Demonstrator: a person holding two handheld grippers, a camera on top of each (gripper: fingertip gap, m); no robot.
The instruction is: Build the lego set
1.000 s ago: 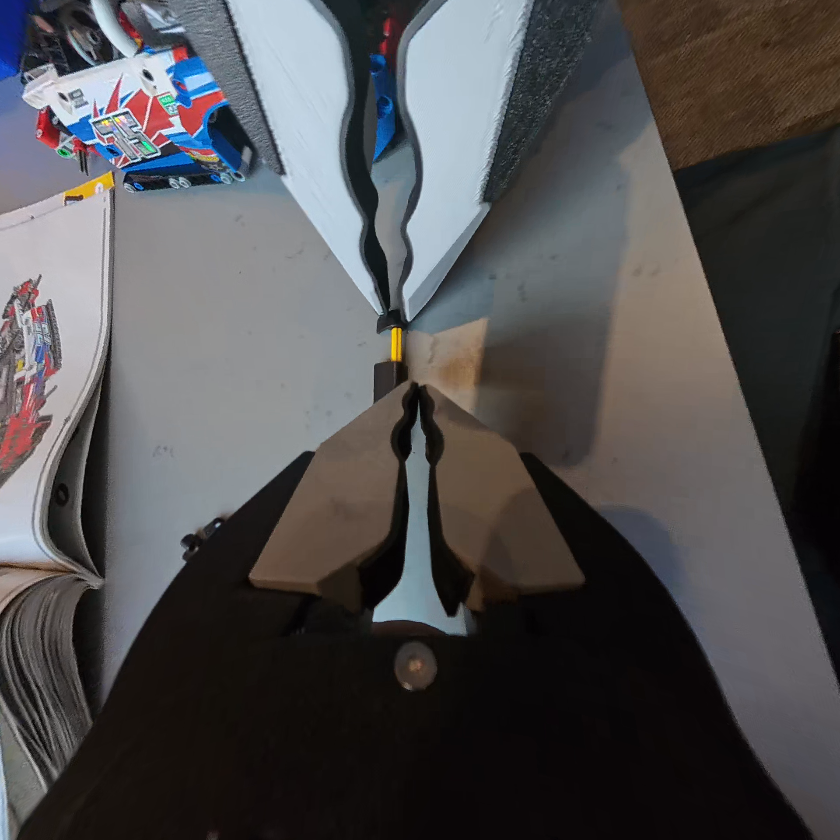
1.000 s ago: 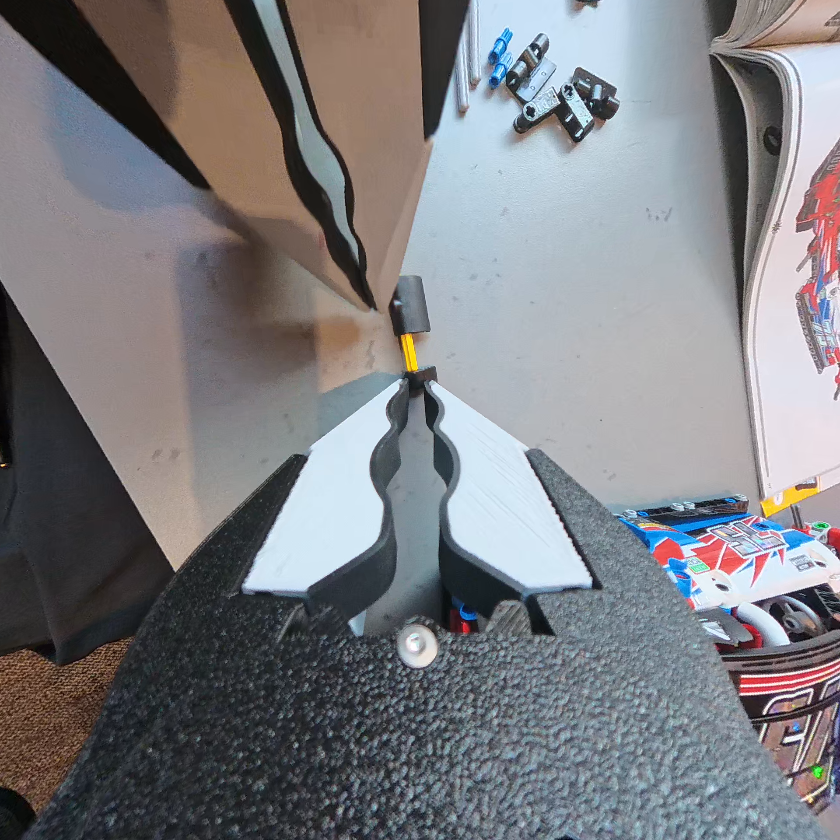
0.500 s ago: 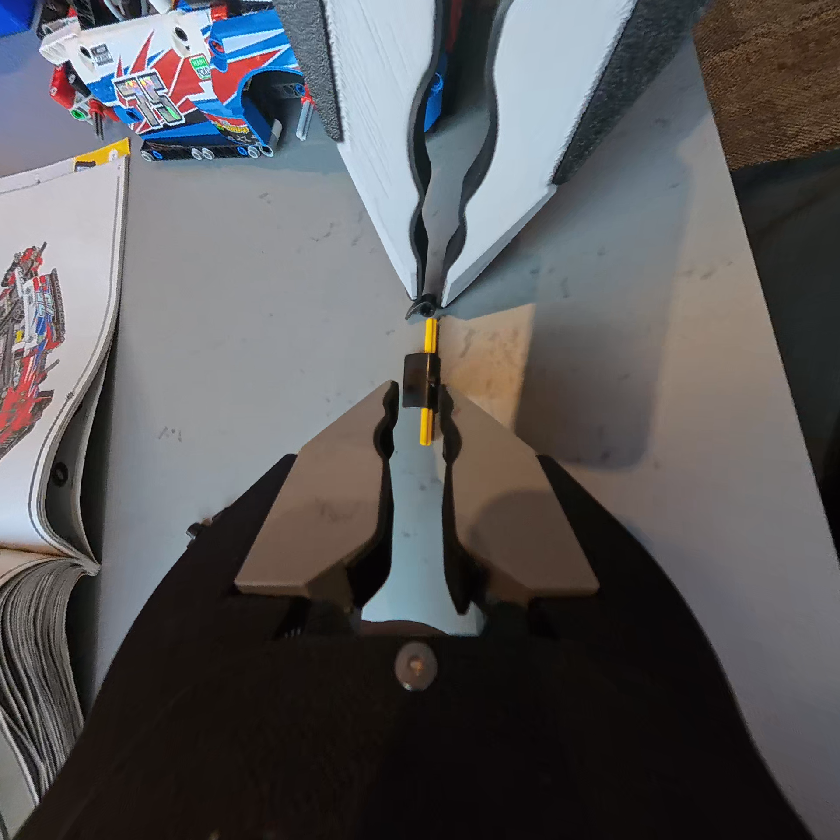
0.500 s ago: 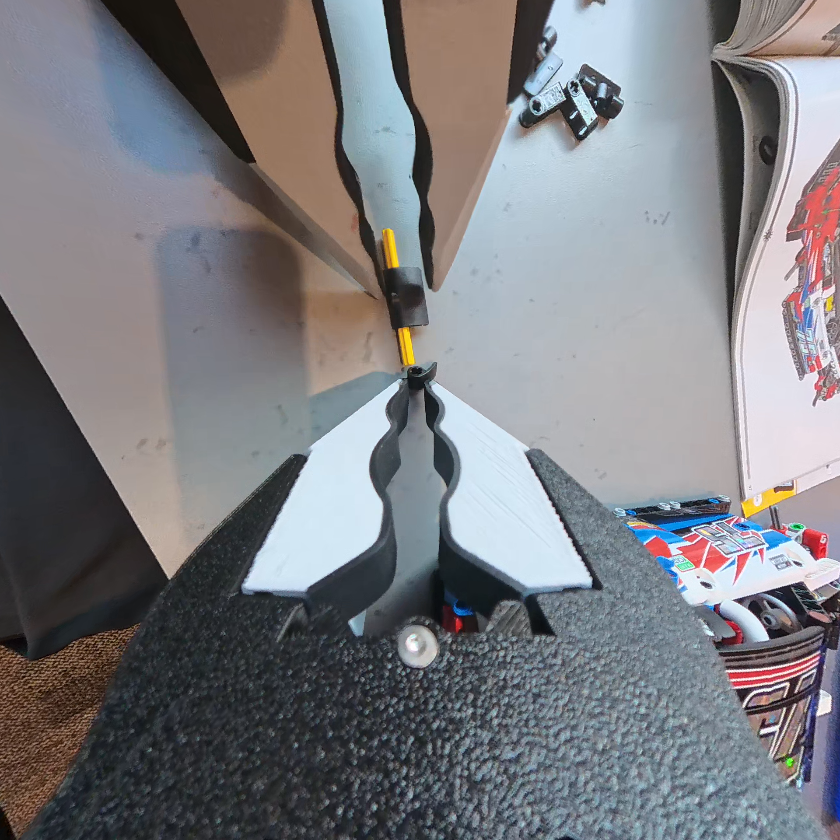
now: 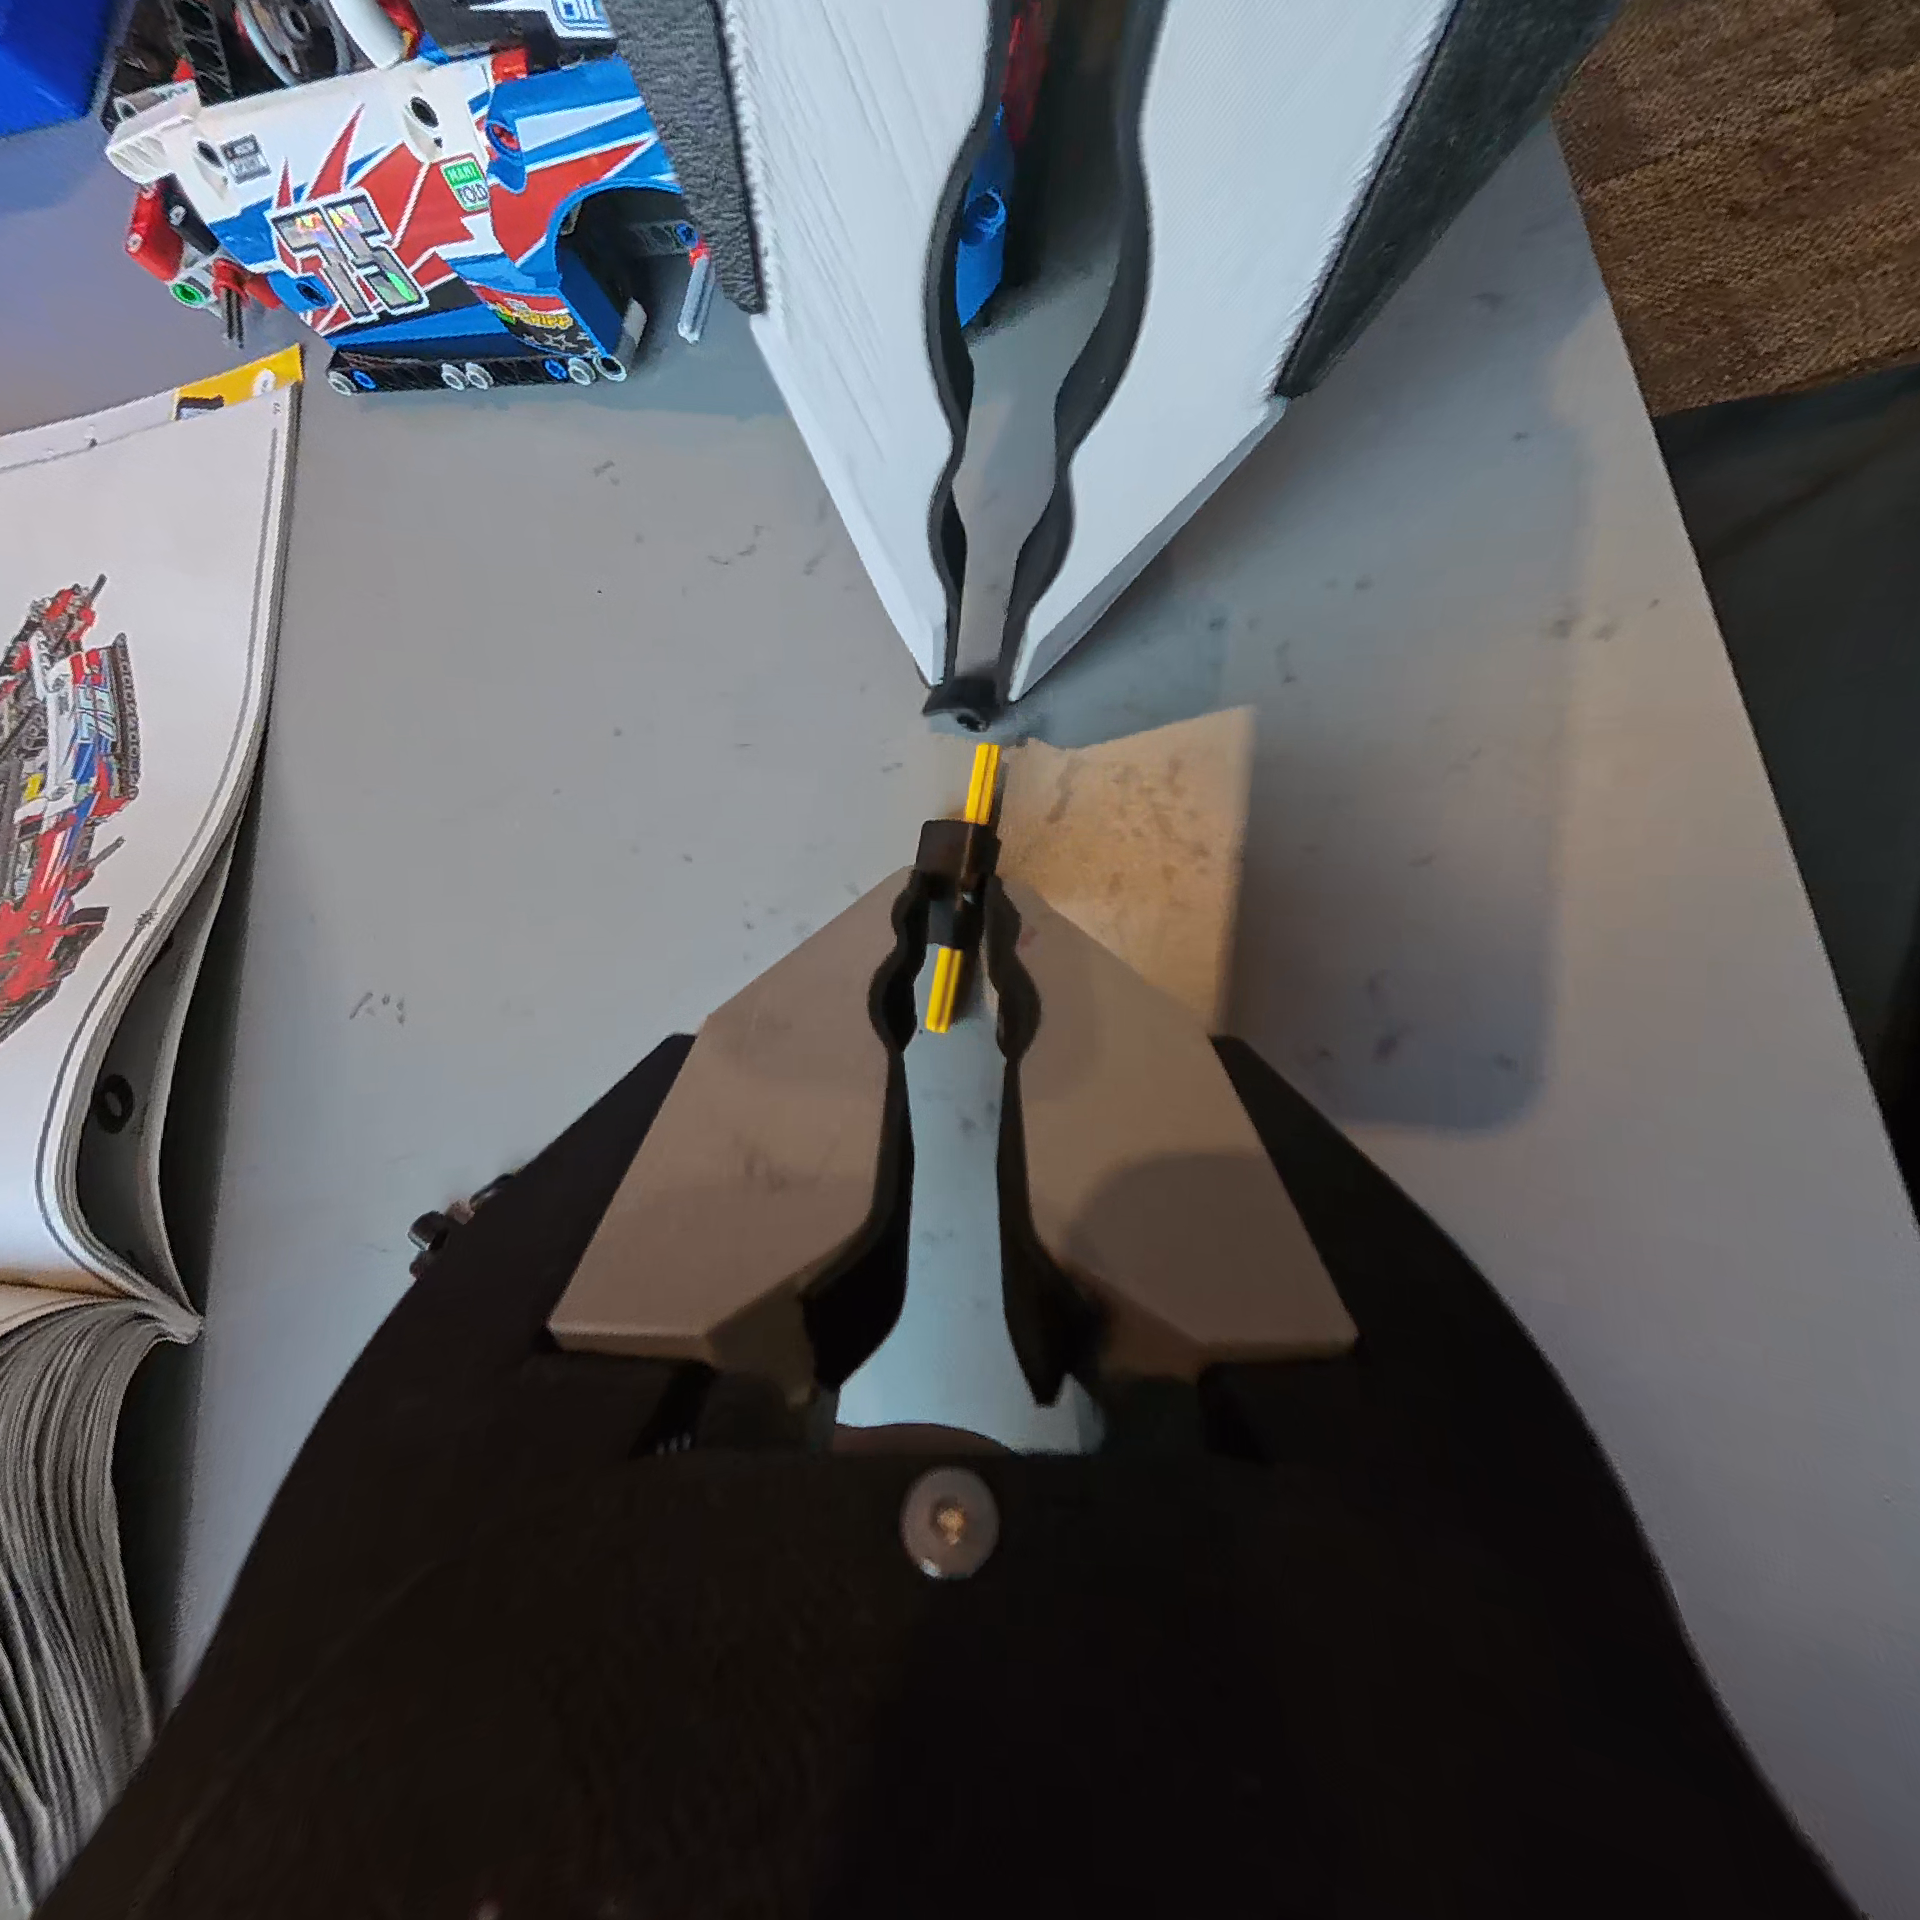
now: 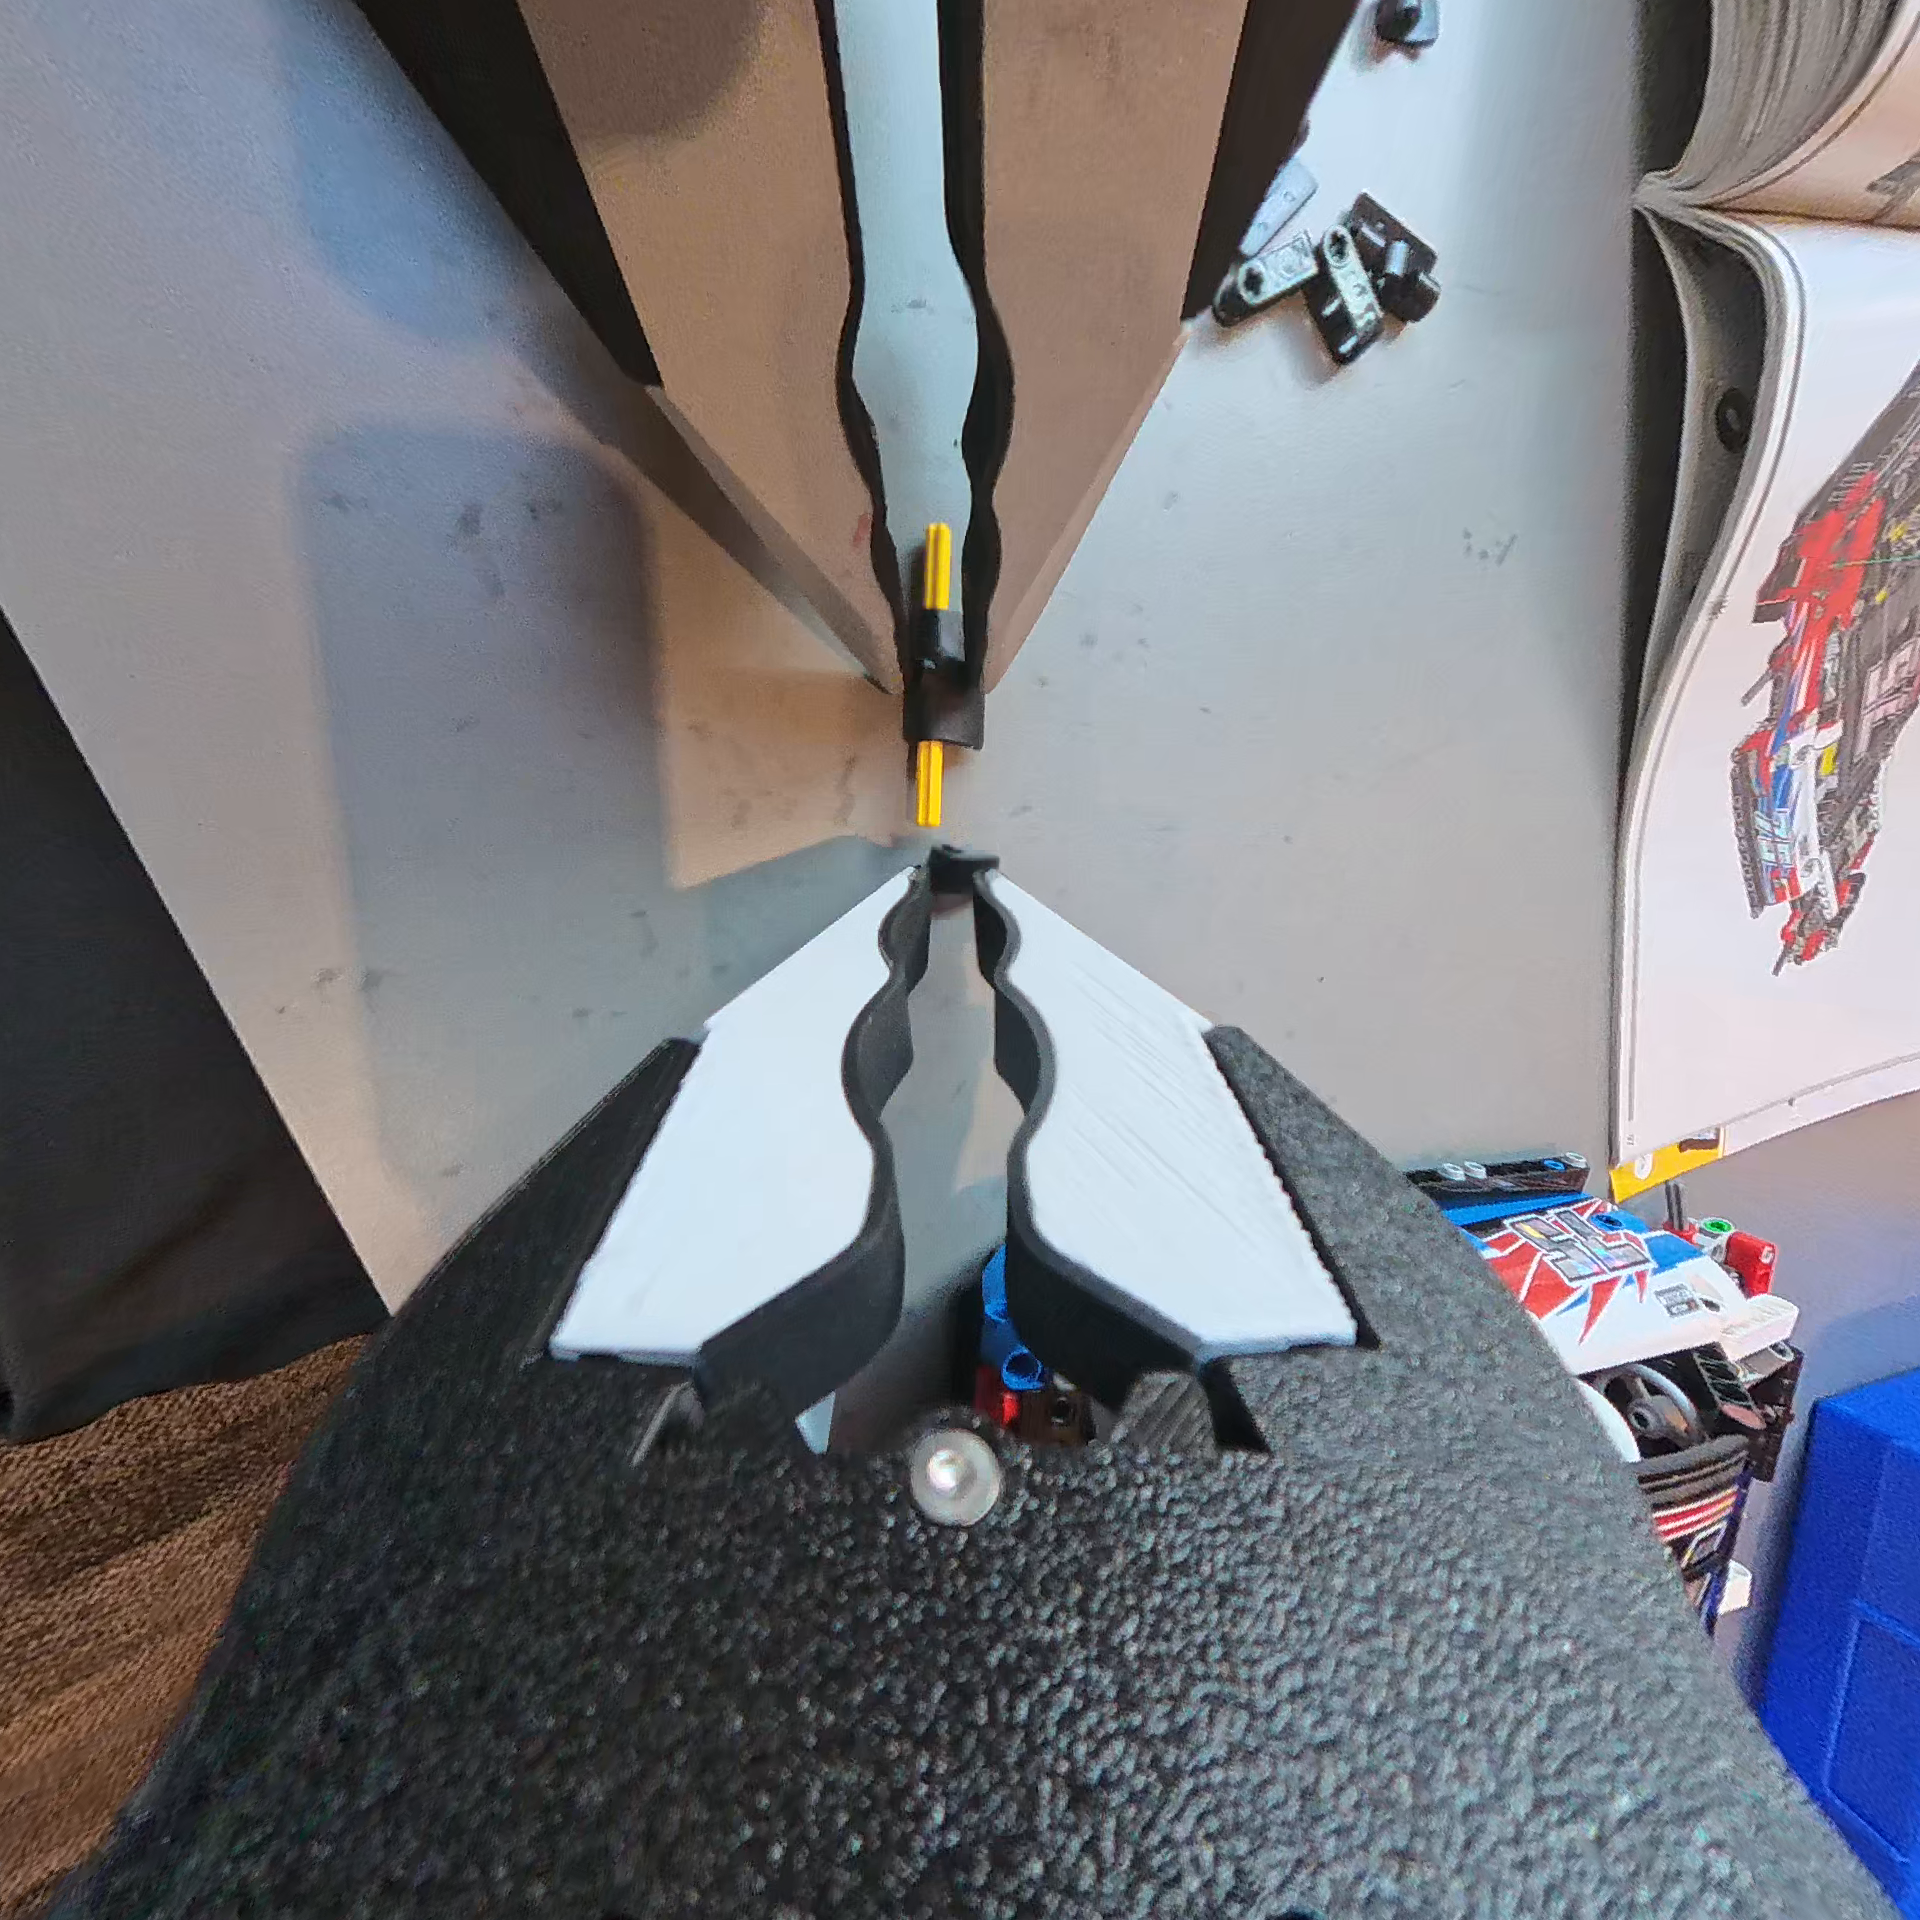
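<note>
A grey tabletop (image 5: 520, 831) fills the view beneath both of my hand-held grippers, which point at each other tip to tip. Past my right hand-held gripper (image 6: 954, 871) and off to its right sits the part-built lego car (image 6: 1621, 1309) in blue, white and red, with a blue box (image 6: 1849, 1621) beyond it. An open instruction booklet (image 5: 114, 831) lies to the left of my left hand-held gripper (image 5: 951, 904), and a few loose black pieces (image 6: 1340, 275) rest behind that gripper. My left hand-held gripper is clamped on a black connector (image 5: 954, 862) with a thin yellow axle (image 5: 980, 781) running through it. My right hand-held gripper is pinched tight on a tiny black bush (image 6: 956, 864), just beyond the axle's free end and not touching it. I judge the step to be threading the bush onto the axle. The risk is misalignment: the axle looks slightly off the bush's hole, so a push could skew the axle in its connector, or flick the small bush out of my narrow grip. The tabletop's edge runs close on the right of my left hand-held gripper, with dark cloth and carpet below, so a dropped piece could roll off. Open tabletop lies between the grippers and the booklet.
</note>
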